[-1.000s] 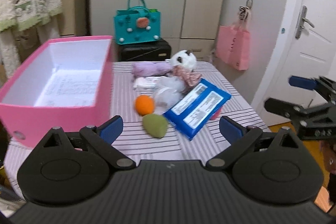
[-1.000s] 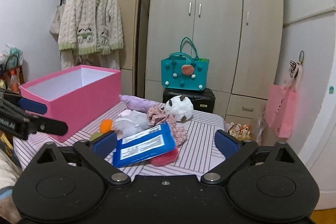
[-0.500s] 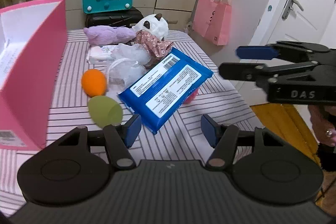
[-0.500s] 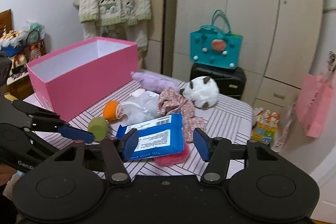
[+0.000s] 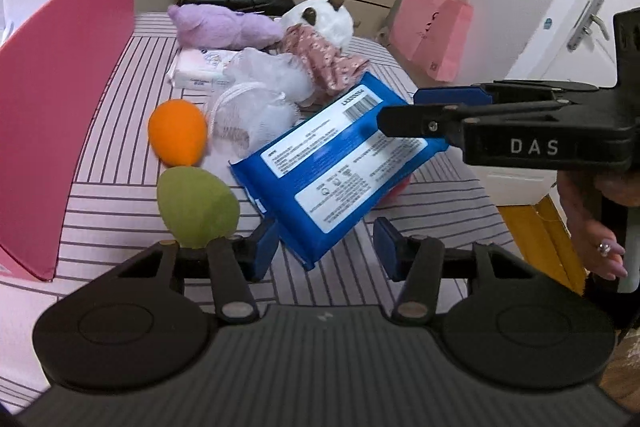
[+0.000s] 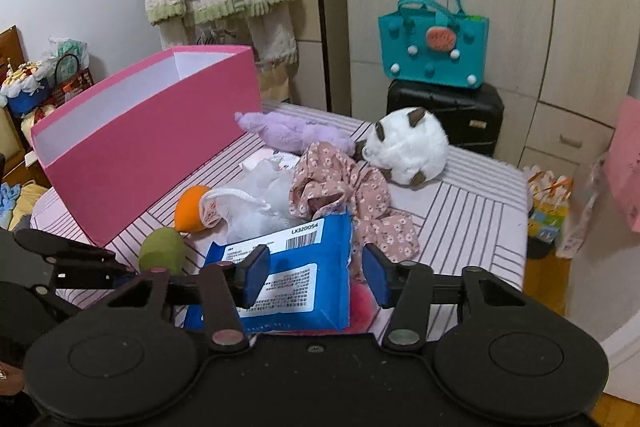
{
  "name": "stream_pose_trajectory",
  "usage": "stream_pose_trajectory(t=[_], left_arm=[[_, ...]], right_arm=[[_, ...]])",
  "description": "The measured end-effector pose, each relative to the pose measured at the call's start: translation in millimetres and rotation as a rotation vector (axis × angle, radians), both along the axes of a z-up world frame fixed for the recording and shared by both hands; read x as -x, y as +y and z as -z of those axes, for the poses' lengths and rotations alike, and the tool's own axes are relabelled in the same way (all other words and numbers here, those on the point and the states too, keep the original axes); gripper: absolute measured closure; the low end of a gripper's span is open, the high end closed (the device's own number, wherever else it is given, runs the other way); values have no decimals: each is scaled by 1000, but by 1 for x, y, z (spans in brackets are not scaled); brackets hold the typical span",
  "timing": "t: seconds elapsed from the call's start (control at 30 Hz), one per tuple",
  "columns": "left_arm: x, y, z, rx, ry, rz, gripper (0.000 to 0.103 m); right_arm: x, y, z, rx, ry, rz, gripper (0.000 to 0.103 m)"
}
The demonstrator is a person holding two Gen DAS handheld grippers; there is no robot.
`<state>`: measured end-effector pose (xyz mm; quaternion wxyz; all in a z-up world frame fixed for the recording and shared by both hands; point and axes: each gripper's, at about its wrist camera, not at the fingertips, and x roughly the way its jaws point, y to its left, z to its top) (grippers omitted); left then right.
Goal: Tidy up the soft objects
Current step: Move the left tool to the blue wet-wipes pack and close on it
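Note:
A blue wipes pack [image 5: 340,171] lies tilted on the striped table [image 5: 120,211], resting on a pink soft thing [image 6: 362,303]. My left gripper [image 5: 325,247] straddles the pack's near corner, and its jaws are closing without the pads touching the pack. My right gripper [image 6: 316,273] straddles the other end of the pack [image 6: 296,267], jaws closing, with a gap at its right pad. In the left wrist view the right gripper [image 5: 400,109] reaches in from the right. A green sponge [image 5: 196,207], an orange sponge [image 5: 178,131] and a white mesh pouf [image 5: 256,107] lie beside the pack.
An open pink box [image 5: 60,99] stands along the table's left side. Behind the pack lie a floral cloth [image 6: 340,187], a white plush [image 6: 404,151], a purple plush [image 6: 288,135] and a tissue pack [image 5: 200,67]. A teal bag [image 6: 434,47] sits on a black case beyond the table.
Both grippers have dropped toward the table and closed in on the blue pack from opposite ends. Their jaws have narrowed from wide open to just wider than the pack.

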<state>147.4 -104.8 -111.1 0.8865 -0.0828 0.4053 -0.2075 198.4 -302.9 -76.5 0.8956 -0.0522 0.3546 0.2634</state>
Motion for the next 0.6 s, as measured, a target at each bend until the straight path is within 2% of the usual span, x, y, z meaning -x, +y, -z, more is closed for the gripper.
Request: stream_pose_trajectory(t=[0.03,0.07,0.1,0.2,0.43,0.53,0.6], left_arm=[[0,0,0,0,1,-2,52],[-1,1,0,1,1,-5,52],[-1,1,0,3,0,-7,52],[-1,2,0,15,-2,-7,52],[-7,10,2,73,28,-21,52],[-8,12,1,56,20,-58,50],[-10,12,2,36,27,-85,50]], right_arm=[[0,1,1,7,6,-6,67],[1,2,2,20,0,0,79],[3,0,2,25,-7,2,86],[11,-8,-2,7,-24,18,100],[24,-18,-4,9,-42,46,102],[21,-18,-9,-19,-56,47,101],[16,-18,-12,-47,-51,49,94]])
